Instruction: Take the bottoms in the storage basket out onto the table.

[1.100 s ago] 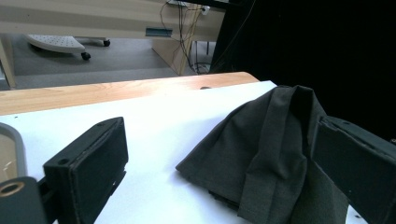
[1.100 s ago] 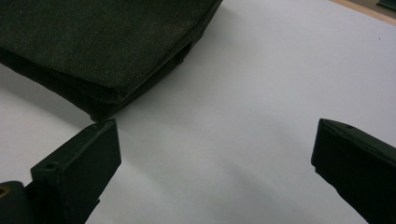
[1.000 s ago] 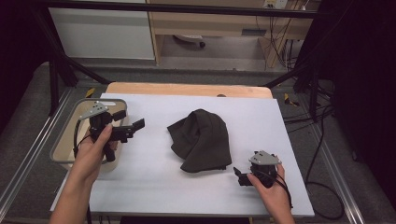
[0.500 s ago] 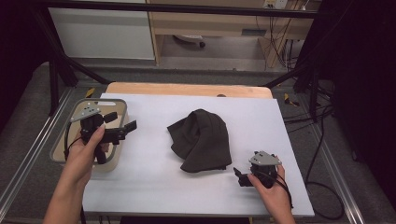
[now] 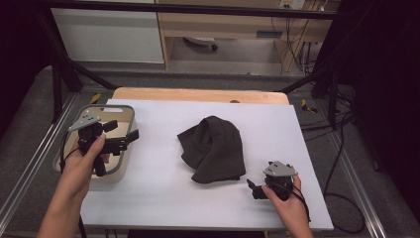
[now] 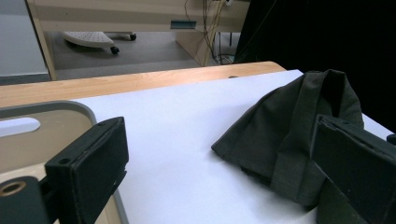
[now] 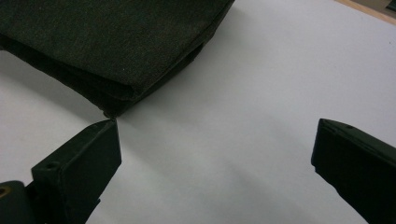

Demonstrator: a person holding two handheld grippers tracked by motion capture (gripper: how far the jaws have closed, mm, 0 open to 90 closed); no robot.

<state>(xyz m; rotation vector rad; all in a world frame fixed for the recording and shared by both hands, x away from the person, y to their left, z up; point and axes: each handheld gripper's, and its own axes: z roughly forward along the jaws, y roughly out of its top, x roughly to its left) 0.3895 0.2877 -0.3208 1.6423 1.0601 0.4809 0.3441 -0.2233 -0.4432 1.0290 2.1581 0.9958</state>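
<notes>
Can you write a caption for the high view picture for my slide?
Two open grippers, left gripper over a tray, right gripper beside a dark cloth.

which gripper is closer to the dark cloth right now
The right. The right gripper sits open at the near right corner of the dark cloth. The left gripper is open, over the tray at the table's left.

cloth: sits pretty much mid tabletop [image 5: 163, 198], bunched up [image 5: 214, 148]
tray: hangs at the left edge of the tabletop [image 5: 130, 151]
left claw: up over the tray [image 5: 125, 134], well left of the cloth, pointing toward it
right claw: down at the near right of the tabletop [image 5: 253, 188], just beside the cloth's near corner
wooden strip: behind the tabletop's far edge [image 5: 198, 94]
</notes>
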